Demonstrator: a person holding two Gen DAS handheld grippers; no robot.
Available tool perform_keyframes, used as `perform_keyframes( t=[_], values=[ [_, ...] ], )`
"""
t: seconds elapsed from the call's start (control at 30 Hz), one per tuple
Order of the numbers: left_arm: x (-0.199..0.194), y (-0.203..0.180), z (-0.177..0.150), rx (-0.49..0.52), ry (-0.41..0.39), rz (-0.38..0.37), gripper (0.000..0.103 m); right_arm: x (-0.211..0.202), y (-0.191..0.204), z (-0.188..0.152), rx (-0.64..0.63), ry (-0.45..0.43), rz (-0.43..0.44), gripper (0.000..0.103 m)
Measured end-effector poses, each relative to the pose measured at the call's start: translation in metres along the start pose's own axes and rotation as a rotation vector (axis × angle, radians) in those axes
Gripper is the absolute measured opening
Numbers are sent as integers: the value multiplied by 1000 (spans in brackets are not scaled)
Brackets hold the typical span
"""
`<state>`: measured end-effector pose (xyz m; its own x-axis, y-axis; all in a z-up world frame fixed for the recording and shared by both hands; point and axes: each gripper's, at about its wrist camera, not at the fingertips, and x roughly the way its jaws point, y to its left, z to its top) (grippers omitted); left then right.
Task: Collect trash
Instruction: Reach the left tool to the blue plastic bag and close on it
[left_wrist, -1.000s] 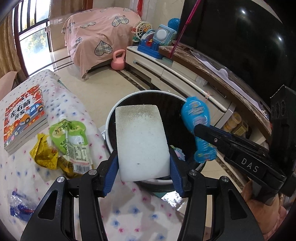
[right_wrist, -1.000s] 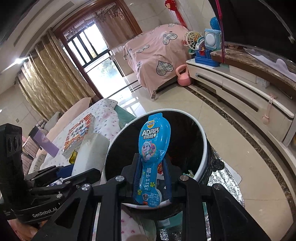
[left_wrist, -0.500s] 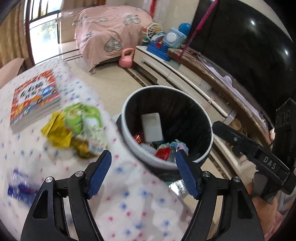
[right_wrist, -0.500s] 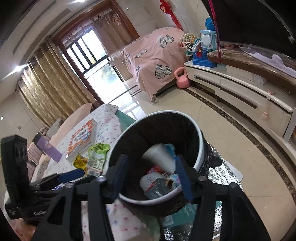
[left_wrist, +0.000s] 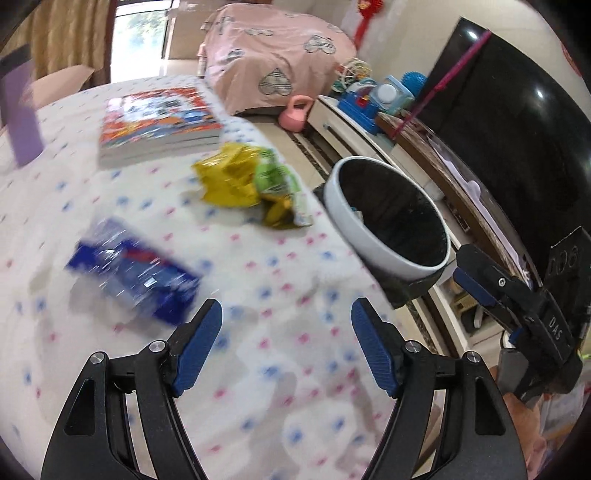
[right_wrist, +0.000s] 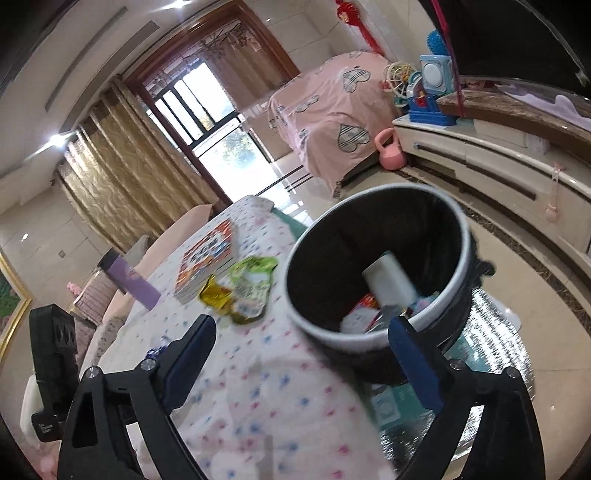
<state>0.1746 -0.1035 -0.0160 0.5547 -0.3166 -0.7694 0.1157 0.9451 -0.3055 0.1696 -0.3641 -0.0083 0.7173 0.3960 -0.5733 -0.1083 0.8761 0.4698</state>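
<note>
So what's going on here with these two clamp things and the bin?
A person is clearing trash off a table with a gripper in each hand. Both the left gripper and the right gripper are open and empty, their jaws having just been opening. A white block and other scraps lie in the trash bin beside the table. Still on the table: a yellow wrapper, a green wrapper and a blue packet, next to a book.

The letters "DAS" stand in white on the black body of the right gripper (left_wrist: 476, 286), at the right of the left wrist view; book cover and wrappers are too blurred to read
</note>
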Motion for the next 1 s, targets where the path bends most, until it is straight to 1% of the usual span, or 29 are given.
perform_keyframes(
  t=[0.1, 0.23, 0.3, 0.4, 0.5, 0.6, 0.77, 0.9, 1.0],
  values=[
    [-8, 19, -10, -36, -3, 8, 74, 6, 13, -11, -25, 20, 5, 96],
    [-13, 46, -21, -95, 3, 28, 74, 13, 28, -26, -49, 29, 5, 101],
    [-14, 59, -26, -127, 7, 34, 74, 17, 37, -34, -70, 27, 6, 101],
    [-16, 74, -31, -167, 9, 37, 74, 22, 46, -41, -79, 43, 34, 101],
    [-19, 84, -34, -193, 7, 35, 74, 27, 56, -48, -95, 52, 46, 101],
    [-20, 88, -33, -209, 2, 25, 74, 30, 65, -53, -111, 53, 53, 101],
    [-17, 92, -27, -220, 17, -5, 75, 30, 77, -58, -149, 44, 28, 101],
    [-10, 96, -19, -246, 26, 0, 75, 33, 81, -58, -165, 48, 14, 101],
    [-1, 102, -9, -283, 22, 1, 75, 35, 81, -57, -170, 47, -2, 101]
  ],
)
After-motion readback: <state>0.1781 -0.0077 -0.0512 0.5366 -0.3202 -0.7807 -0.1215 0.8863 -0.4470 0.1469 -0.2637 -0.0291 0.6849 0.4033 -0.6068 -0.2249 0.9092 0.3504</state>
